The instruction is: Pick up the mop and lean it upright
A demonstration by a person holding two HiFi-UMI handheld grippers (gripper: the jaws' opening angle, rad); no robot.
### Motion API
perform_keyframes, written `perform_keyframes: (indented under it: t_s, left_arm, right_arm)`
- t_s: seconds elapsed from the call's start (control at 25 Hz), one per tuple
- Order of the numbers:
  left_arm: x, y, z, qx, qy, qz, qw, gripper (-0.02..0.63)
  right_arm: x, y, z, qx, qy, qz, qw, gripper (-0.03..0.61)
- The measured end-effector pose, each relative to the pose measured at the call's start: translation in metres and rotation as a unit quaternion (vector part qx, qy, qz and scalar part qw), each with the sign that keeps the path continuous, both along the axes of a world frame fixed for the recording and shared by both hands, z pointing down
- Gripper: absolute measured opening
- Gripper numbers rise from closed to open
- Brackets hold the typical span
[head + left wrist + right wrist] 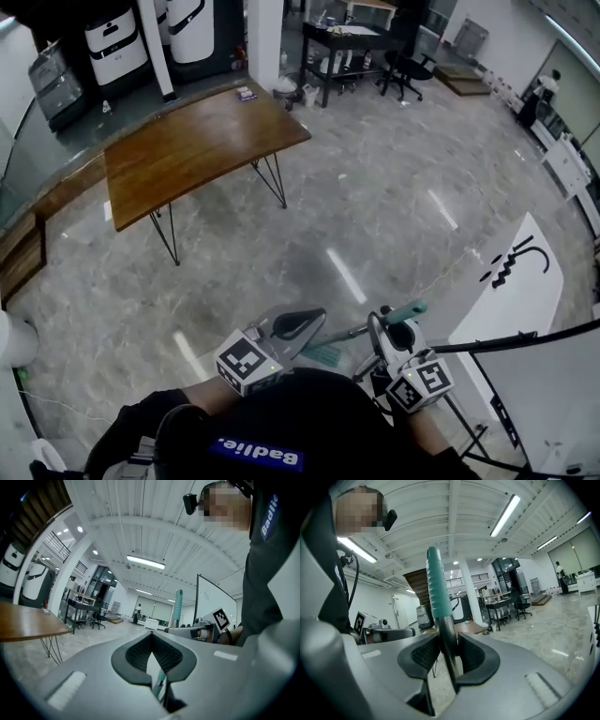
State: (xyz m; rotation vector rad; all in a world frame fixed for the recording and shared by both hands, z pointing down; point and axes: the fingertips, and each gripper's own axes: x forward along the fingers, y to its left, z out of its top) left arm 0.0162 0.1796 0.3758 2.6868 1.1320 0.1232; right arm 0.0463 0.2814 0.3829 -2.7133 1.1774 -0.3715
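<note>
The right hand-held gripper (449, 644) points almost level, jaws clamped on the mop handle (436, 588). The left hand-held gripper (151, 637), left of the mop handle, is level with its jaw tips together.

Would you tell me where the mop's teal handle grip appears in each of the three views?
Head view: teal grip low, right of centre.
Left gripper view: upright, right of centre, in the background.
Right gripper view: centre, topping the mop shaft clamped between the jaws.
Shared landmark: the black desk, in all three.
</note>
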Motion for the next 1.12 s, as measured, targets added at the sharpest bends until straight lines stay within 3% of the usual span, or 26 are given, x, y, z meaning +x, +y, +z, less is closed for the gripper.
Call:
perform_keyframes:
  t_s: [0.24,0.44,0.76,1.12]
  left_arm:
    - [-0.002,-0.077,-0.006,-0.008,0.002,-0.095,0.9955,0.016]
    - [0.002,-0.128,-0.003,-0.001,-0.002,-0.179,0.9838,0.017]
    - [0.030,-0.199,0.002,0.013,-0.027,-0.308,0.9508,0.017]
    - [0.090,-0.219,0.002,0.028,-0.051,-0.389,0.9193,0.017]
  right_arm:
    - [0.017,-0.090,-0.013,0.002,0.011,-0.100,0.995,0.115]
    - [0.036,-0.155,-0.017,0.015,0.012,-0.191,0.981,0.115]
    - [0.078,-0.248,-0.009,0.028,0.001,-0.318,0.948,0.117]
    - [0.129,-0.285,0.011,0.022,-0.016,-0.406,0.913,0.115]
